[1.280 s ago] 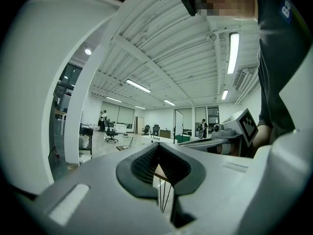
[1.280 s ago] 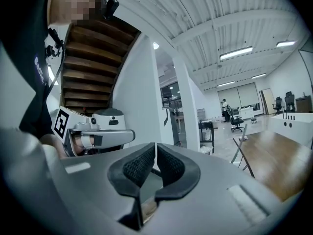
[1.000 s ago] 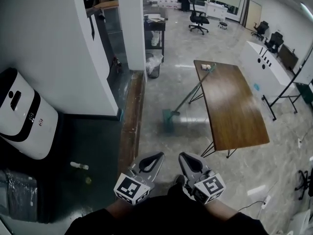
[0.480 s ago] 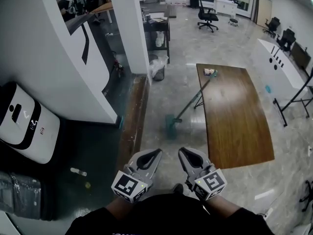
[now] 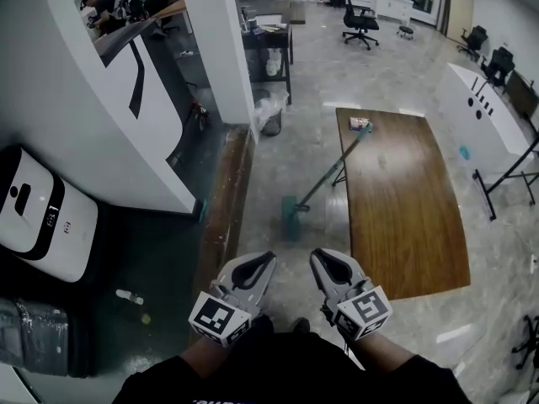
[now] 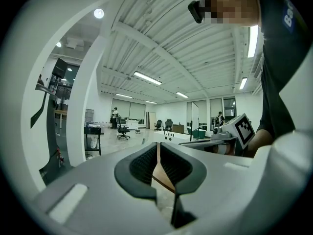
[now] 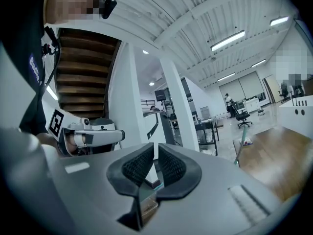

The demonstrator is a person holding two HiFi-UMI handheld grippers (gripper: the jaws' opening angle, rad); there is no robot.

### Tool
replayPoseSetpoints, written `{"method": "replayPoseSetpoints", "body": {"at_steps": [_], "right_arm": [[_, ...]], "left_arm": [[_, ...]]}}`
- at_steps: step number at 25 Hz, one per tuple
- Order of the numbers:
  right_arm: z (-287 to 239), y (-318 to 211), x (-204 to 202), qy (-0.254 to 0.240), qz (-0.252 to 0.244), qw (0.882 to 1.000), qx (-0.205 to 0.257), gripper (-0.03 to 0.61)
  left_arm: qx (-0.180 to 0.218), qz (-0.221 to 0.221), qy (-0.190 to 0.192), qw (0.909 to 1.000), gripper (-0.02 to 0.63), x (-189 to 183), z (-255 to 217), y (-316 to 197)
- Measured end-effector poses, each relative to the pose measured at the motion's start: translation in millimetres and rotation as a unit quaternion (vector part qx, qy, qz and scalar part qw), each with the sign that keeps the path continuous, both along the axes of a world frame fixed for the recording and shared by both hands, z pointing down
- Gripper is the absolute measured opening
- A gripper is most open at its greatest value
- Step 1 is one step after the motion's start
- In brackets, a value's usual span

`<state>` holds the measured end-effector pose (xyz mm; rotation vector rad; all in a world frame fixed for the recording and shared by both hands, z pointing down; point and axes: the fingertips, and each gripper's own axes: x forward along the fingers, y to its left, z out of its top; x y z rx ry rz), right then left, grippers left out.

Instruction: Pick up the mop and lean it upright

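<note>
1. Mop (image 5: 324, 175): a long, thin teal-green handle on a flat, rectangular teal head. No finer detail of the head can be made out from here.
2. Mop position: the head lies flat on the glossy grey floor (image 5: 295, 150). The handle slants up to the right, and its top end rests on the far left corner of the brown wooden tabletop (image 5: 404, 217), just beside a small packet-like item (image 5: 360, 124). It is tilted, not upright.
3. Mop setting: it sits between a raised wooden ledge (image 5: 226, 209) at the foot of a white pillar (image 5: 210, 49) on the left and the tabletop on the right. It is ahead of the person and well apart from both grippers.
4. Left gripper (image 5: 265, 263) (image 6: 159, 148): held level and low in front of the person, pointing towards the mop. Its fingers are drawn together to a narrow slit with nothing between them.
5. Right gripper (image 5: 320, 261) (image 7: 156, 148): beside the left and pointing the same way. Its fingers are likewise together but for a thin slit and hold nothing. In the right gripper view the mop handle (image 7: 238, 153) appears as a thin green line at the edge of the tabletop (image 7: 274, 151).
6. Surroundings: a white appliance (image 5: 34, 225) stands by the wall at left, and a lined bin (image 5: 269, 118) stands beyond the pillar.
</note>
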<state>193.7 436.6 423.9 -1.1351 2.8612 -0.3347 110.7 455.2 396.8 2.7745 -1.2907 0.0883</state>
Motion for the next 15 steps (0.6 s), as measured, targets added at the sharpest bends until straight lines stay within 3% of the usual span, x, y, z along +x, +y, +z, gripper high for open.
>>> {"method": "replayPoseSetpoints", "body": {"at_steps": [9,15], "right_arm": [[-0.6,-41.4,-12.5,0.024,0.037,0.999,-0.004,0.034],[0.1,-89.9,-40.0,0.034,0.067,0.997,-0.010,0.034]], "left_arm": [[0.004,0.040,0.018,0.9990,0.043,-7.0,-0.7,-58.3],[0.005,0.067,0.019,0.9975,0.041,-37.1,-8.2,-113.1]]}}
